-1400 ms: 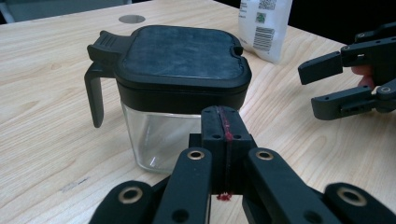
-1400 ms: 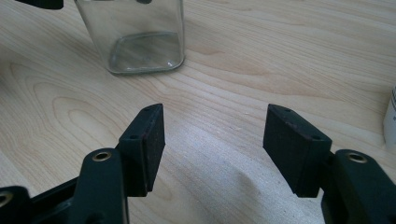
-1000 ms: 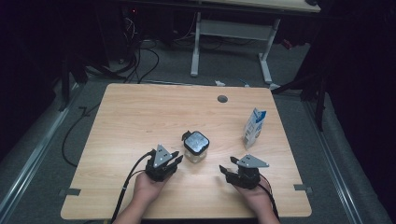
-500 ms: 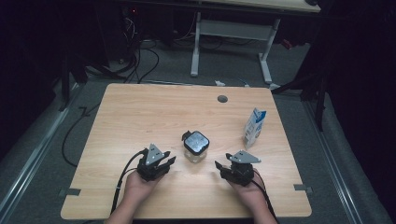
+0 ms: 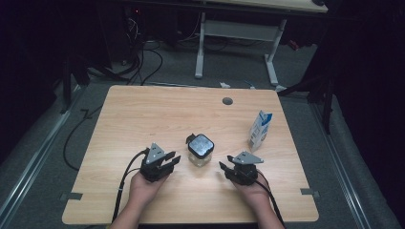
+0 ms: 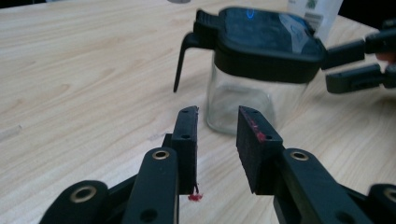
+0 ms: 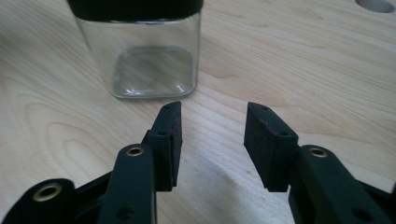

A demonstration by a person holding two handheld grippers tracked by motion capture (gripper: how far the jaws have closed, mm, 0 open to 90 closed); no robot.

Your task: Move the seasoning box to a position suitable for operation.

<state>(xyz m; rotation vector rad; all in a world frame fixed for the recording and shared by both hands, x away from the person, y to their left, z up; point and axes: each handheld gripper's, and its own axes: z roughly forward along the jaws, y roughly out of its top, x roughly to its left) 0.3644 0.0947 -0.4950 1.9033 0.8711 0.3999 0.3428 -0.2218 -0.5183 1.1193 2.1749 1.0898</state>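
Wooden tabletop (image 5: 143,114) filled most of my high view, pale and bare apart from a milk carton (image 5: 260,130) standing near the right edge and a glass jar (image 5: 200,150) with a black lid set in the near middle. I had the jar between my two tools: the left gripper (image 5: 168,162) sat just to its left, the right gripper (image 5: 226,170) just to its right, both resting low on the table and apart from the glass. Both pairs of jaws stood parted and held nothing. Along the left gripper (image 6: 217,135) the jar (image 6: 252,88) stood upright straight ahead, its spout and thin handle turned to the left side of that view. From the right gripper (image 7: 212,140) the jar (image 7: 149,70) lay ahead and off to the left, so I judged the left one better lined up and slightly nearer for a grasp.
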